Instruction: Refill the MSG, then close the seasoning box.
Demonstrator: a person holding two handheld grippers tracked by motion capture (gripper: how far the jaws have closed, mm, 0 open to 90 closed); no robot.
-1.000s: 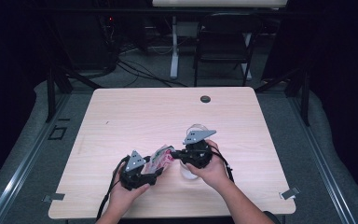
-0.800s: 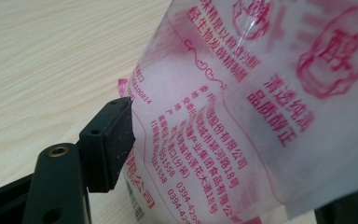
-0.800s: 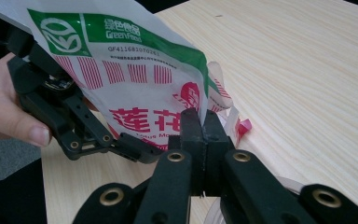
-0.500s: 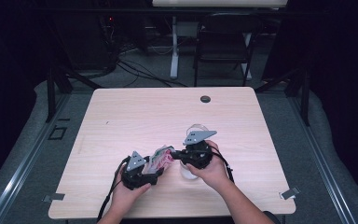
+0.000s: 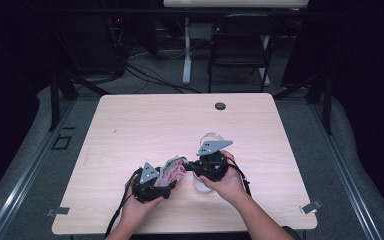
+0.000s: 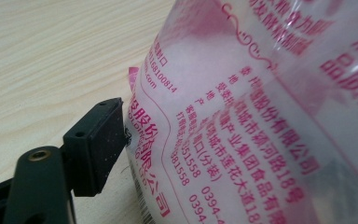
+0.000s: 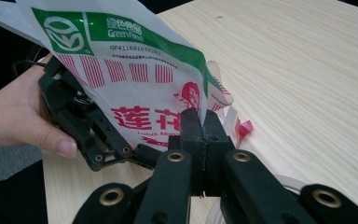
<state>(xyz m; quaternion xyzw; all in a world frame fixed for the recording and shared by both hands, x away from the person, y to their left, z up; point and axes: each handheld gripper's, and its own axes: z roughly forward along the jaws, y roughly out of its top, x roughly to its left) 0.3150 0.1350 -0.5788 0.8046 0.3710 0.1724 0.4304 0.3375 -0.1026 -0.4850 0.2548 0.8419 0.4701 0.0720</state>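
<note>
Here, near front edge of bench (image 5: 130, 125): right gripper (image 7: 200, 140) fingers clamped on bag (image 7: 135, 88) edge. Left gripper (image 5: 152, 182) fingers just been opening, bag between them, one pad (image 6: 95, 144) beside film. Clear cup (image 5: 211, 139) behind right gripper.

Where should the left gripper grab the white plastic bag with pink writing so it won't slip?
Probably the flat side edge of the white plastic bag with pink and green print, approached from the person's left, opposite the right gripper, which pinches its corner. There the film lies thin and flat between pads, while the middle bulges. The left gripper, jaws just opened, has one pad beside that edge.
</note>
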